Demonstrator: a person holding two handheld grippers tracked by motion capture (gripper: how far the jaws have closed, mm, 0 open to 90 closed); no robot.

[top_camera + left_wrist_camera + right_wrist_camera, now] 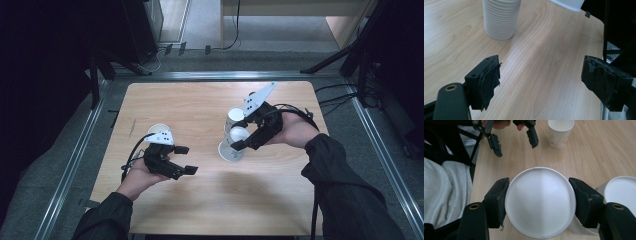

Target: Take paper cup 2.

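Squarely between right tongs [540, 203]: white cup [540, 202]

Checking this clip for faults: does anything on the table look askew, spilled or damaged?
Only wear: the dark padding on the left gripper's fingers looks frayed and ragged. Otherwise nothing spilled. The stack of white paper cups leans in the high view, the right gripper grips one cup, and a single cup stands upright.

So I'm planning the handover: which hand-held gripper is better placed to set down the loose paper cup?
Right hand-held gripper: it already clamps the paper cup; the left hand-held gripper is open.
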